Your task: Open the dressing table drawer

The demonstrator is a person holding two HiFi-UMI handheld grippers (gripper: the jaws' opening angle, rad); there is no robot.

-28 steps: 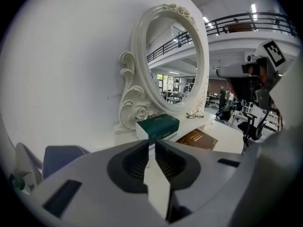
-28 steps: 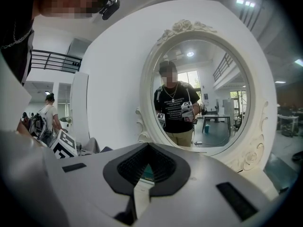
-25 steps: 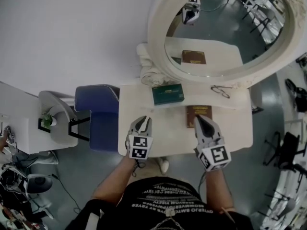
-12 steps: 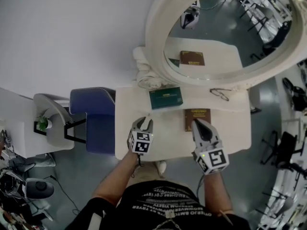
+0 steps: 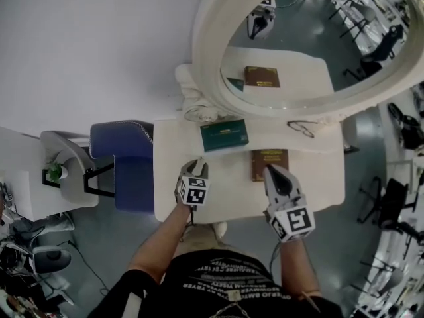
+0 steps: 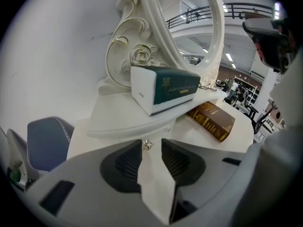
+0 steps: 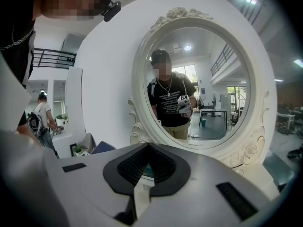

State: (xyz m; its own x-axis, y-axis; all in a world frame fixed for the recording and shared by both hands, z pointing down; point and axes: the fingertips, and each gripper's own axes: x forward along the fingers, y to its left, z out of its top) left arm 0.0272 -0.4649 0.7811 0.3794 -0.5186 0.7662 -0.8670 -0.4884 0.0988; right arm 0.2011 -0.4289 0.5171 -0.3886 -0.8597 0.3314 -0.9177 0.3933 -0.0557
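No wording can be read outright. The green box (image 5: 224,135), at eleven o'clock on the table top (image 5: 318,177), carries gold print on its side, too small to make out. The brown book (image 5: 269,165), at one o'clock, has gilt lettering, likewise illegible. White lines of print cross the black shirt (image 5: 228,287) at six o'clock of the head view, unreadable.

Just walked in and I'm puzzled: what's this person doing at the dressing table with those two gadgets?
A person stands at a white dressing table with a handheld gripper in each hand. The left gripper points at a small metal knob under the ledge holding a green box. Its jaws are opening with the knob between their tips, not clamped. The right gripper hovers by a brown book, jaws together and empty.
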